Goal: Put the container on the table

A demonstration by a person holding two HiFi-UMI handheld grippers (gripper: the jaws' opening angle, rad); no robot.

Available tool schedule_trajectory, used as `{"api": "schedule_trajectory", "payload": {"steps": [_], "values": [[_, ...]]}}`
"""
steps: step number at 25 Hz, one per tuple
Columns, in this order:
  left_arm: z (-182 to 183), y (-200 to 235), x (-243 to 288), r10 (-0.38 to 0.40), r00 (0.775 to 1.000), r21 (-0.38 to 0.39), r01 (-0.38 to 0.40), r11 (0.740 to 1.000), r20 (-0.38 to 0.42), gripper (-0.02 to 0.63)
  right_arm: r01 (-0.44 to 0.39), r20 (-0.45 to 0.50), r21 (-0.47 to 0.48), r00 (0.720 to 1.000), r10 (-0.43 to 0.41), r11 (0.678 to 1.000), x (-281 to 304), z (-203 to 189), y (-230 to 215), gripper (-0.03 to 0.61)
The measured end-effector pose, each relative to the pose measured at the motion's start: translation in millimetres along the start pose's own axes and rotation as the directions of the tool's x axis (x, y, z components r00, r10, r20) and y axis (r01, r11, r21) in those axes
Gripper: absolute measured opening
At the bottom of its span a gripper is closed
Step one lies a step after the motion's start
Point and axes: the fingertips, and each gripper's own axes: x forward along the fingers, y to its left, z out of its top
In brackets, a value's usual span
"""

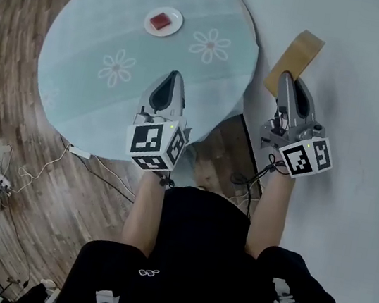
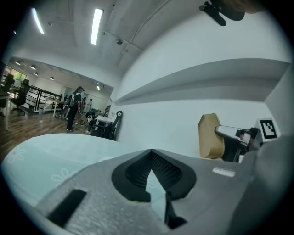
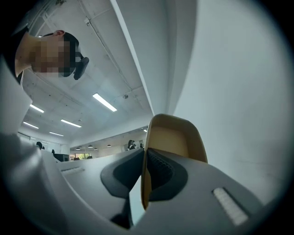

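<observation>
A tan, open-topped container (image 1: 301,52) hangs off the right side of the round table (image 1: 122,37), over a white surface. My right gripper (image 1: 289,77) is shut on it. In the right gripper view one wall of the container (image 3: 177,137) is pinched between the jaws of the right gripper (image 3: 143,156). My left gripper (image 1: 173,77) hovers over the table's near right part, shut with nothing in it. In the left gripper view the left gripper (image 2: 151,153) has its tips together, and the container (image 2: 210,136) shows at the right.
The table has a pale teal cloth with flower prints. A small white plate (image 1: 163,22) with a red piece on it sits near its far side. Cables (image 1: 37,166) lie on the wooden floor at the left. A person (image 2: 73,110) and chairs stand far off.
</observation>
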Motion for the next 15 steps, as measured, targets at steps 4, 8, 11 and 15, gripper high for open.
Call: {"api": "schedule_trajectory", "payload": {"steps": [4,8,11,15], "values": [[2.4,54.4,48.0,0.030,0.999,0.007,-0.030,1.000,-0.042,-0.003,-0.015,-0.084,-0.013,0.996,0.014,1.000,62.2,-30.1,-8.3,0.029],[-10.2,101.2,80.4,0.072,0.992,-0.031,-0.075,0.997,-0.100,-0.003,0.028,-0.192,0.000,0.981,-0.027,1.000,87.7,-70.7,-28.7,0.028],[-22.4,99.7,98.7,0.030,0.991,-0.049,-0.037,0.998,-0.132,-0.003,0.062,-0.306,-0.002,0.950,-0.059,0.998,101.6,-104.5,-40.6,0.029],[-33.5,88.4,115.9,-0.009,0.988,-0.067,-0.001,0.998,-0.152,-0.003,0.012,-0.475,-0.090,0.878,-0.053,0.996,136.7,-153.1,-52.8,0.029]]}}
